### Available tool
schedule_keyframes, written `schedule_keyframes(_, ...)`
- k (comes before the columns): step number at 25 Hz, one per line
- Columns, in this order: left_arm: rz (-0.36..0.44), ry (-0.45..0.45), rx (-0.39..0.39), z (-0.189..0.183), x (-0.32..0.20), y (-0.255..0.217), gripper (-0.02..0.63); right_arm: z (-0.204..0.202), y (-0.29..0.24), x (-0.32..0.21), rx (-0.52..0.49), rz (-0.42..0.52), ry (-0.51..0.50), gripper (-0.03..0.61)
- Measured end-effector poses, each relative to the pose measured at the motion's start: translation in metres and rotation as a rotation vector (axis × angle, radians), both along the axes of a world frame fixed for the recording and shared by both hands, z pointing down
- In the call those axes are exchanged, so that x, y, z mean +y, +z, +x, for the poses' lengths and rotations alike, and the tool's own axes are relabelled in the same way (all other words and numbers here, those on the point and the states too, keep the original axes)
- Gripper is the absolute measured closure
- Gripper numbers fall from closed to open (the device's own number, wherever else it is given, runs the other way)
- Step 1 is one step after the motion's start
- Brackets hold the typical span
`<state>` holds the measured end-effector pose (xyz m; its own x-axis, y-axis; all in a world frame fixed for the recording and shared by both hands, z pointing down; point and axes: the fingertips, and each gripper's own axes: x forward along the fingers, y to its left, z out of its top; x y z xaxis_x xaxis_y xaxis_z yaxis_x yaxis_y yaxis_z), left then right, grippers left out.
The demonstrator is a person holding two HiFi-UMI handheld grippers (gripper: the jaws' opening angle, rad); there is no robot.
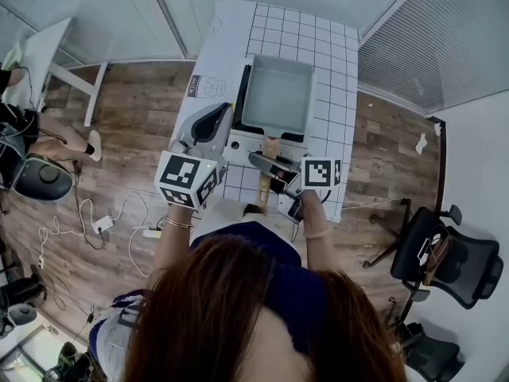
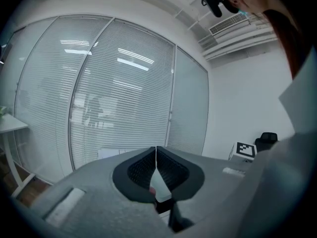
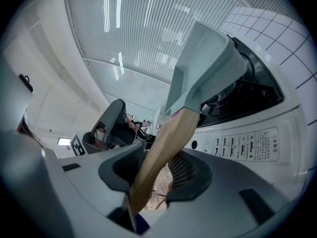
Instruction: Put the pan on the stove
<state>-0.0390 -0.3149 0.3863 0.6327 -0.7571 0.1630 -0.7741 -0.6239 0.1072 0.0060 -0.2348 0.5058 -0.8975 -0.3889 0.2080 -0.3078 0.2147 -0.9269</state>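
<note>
Left gripper: nearest to the person's body on the left. Its jaws meet at the tips with nothing between them. It points up and away toward the window blinds, so I judge it parked clear of the work.

Right gripper: clamped on the pan's handle. Its ribbed pads press on either side, and only the thickness of the wood keeps the jaws apart. The grip sits low on the handle, well back from the pan body, which I judge keeps the gripper off the stove.

Light-brown wooden handle: runs from between the right jaws up to the pan. It points back toward the person, which leaves it easy to reach from this side.

Pale grey-green square metal pan: lies over the stove's black top, roughly centred on it and open side up. I cannot tell whether its base rests there or hangs just above. Judged from that, the placing is at or near its end, with the release not yet made.

White tabletop stove with black cooking surface: its control panel faces the person, beneath the handle.

White table with a dark grid pattern: carries the stove. Bare squares show to the right of the pan and beyond it.
</note>
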Motion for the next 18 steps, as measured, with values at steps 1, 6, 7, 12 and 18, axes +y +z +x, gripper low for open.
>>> schedule_keyframes(1,-0.002,0.001,-0.001,0.0,-0.001,0.0,0.597,0.0,0.002,0.0,-0.001,-0.002,-0.002,0.416)
schedule_keyframes(6,-0.004,0.005,-0.005,0.001,-0.002,0.002,0.597,-0.001,0.009,-0.002,0.006,-0.007,-0.012,0.414)
schedule_keyframes(7,-0.007,0.006,-0.005,0.002,-0.002,0.003,0.597,-0.001,0.01,-0.002,0.009,-0.009,-0.013,0.414)
schedule_keyframes(12,-0.023,0.004,-0.008,0.0,-0.002,0.007,0.597,-0.003,0.014,-0.004,0.003,-0.015,-0.017,0.413)
schedule_keyframes(18,-0.025,0.0,-0.015,-0.002,-0.002,0.008,0.597,-0.001,0.02,-0.005,-0.004,-0.023,-0.011,0.413)
